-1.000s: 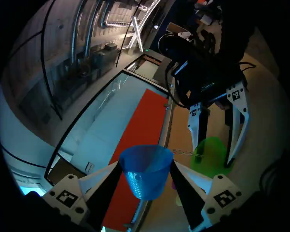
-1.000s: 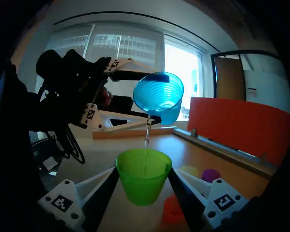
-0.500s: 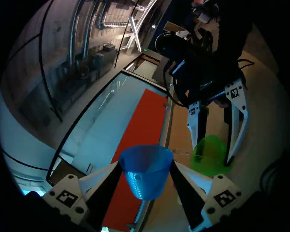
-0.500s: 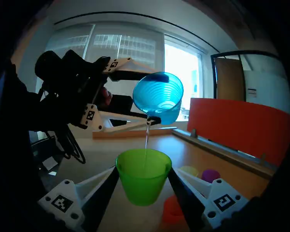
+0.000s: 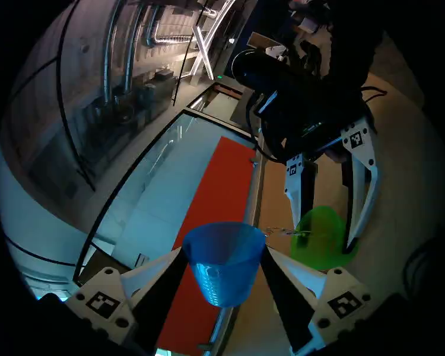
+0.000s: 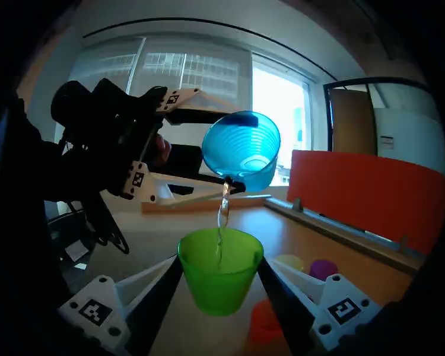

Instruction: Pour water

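My left gripper [image 5: 222, 264] is shut on a translucent blue cup [image 5: 223, 261], tipped far over so its mouth faces the other gripper. In the right gripper view the blue cup [image 6: 241, 149] hangs tilted above a green cup [image 6: 220, 270], and a thin stream of water [image 6: 221, 216] falls from its lip into the green cup. My right gripper [image 6: 220, 279] is shut on the green cup, held upright over the wooden table [image 6: 163, 237]. In the left gripper view the green cup [image 5: 320, 237] sits between the right gripper's white fingers [image 5: 298, 190].
Yellow [image 6: 290, 261], purple [image 6: 323, 268] and orange [image 6: 265, 323] cups stand on the table right of the green cup. An orange partition [image 6: 365, 190] runs along the table's right edge. A person's hand [image 6: 158, 147] holds the left gripper. Bright windows lie behind.
The blue cup has tipped slightly further and shifted a little left. The water stream has thickened and keeps running into the green cup, which stays still.
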Demonstrator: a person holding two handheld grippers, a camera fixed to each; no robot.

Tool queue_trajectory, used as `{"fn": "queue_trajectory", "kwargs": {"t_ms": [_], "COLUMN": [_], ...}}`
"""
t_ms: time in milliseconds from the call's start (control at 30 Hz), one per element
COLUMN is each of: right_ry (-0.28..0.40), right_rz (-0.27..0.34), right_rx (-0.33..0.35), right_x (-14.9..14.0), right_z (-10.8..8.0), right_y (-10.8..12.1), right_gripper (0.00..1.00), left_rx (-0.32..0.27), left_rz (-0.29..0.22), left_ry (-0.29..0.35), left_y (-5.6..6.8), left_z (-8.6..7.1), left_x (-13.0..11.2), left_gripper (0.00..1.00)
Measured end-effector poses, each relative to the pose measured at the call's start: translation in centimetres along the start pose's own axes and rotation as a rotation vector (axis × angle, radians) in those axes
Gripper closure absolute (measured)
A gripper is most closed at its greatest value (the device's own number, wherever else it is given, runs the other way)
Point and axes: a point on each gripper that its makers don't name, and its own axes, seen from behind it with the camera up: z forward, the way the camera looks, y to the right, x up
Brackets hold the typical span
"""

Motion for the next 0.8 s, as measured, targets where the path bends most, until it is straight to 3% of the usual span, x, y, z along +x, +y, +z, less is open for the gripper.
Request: {"fn": "queue_trajectory", "kwargs": {"t_ms": [800], "right_ry": [-0.001], "right_rz": [-0.001], "right_rx": [0.0], "right_x": [-0.16], "right_z": [-0.22], "right_y": [0.09], "right_gripper": [0.1], "left_rx": [-0.007], "left_rz": [0.033], "left_ry": [0.0], "left_y": [0.57], "left_z": [-0.27], "left_x": [0.22], "left_gripper": [0.15]}}
